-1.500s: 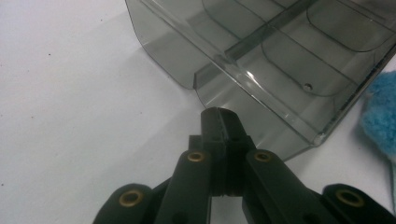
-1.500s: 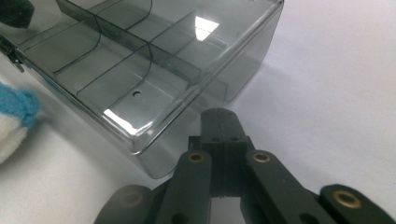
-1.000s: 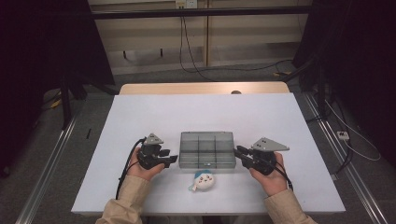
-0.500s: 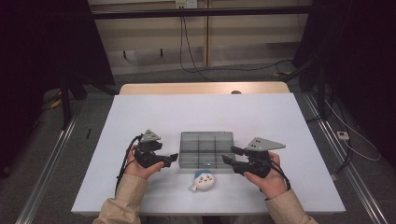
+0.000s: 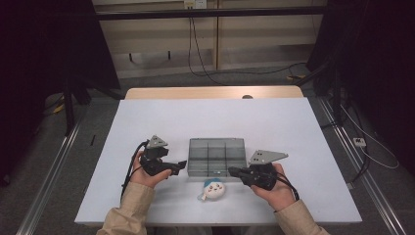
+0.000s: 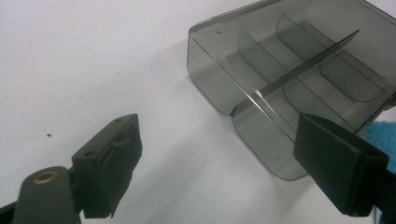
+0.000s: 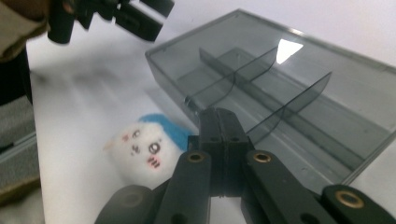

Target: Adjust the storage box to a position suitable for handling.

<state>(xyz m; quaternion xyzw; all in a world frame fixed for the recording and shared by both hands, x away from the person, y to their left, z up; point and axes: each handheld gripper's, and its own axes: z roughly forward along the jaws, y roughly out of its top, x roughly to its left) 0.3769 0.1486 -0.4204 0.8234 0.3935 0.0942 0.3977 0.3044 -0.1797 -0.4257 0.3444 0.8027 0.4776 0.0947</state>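
Note:
A smoky clear compartment box point(image 5: 192, 157) lies on the white table point(image 5: 220, 117), its dividers showing in the left gripper view point(image 6: 303, 56) and the right gripper view point(image 7: 280, 93). A white plush toy with a blue back point(image 5: 213, 190) rests just in front of it point(image 7: 140, 149). My left gripper point(image 5: 182, 166) is open beside the box's left end; its jaws have just been opening with nothing between them point(image 6: 224, 140). My right gripper point(image 5: 231, 171) has just been closing and is shut on nothing, its tip at the box's near wall point(image 7: 217, 126).
A blue edge of the plush point(image 6: 380, 135) peeks past the left gripper's far jaw. The left gripper point(image 7: 140, 18) appears at the top of the right gripper view. A wooden strip point(image 5: 210, 93) borders the table's far edge, with cables on the floor beyond.
The right gripper has slid left along the box's front toward the plush, and its jaws have come together. The left gripper's jaws have spread wider while the hand stayed put.

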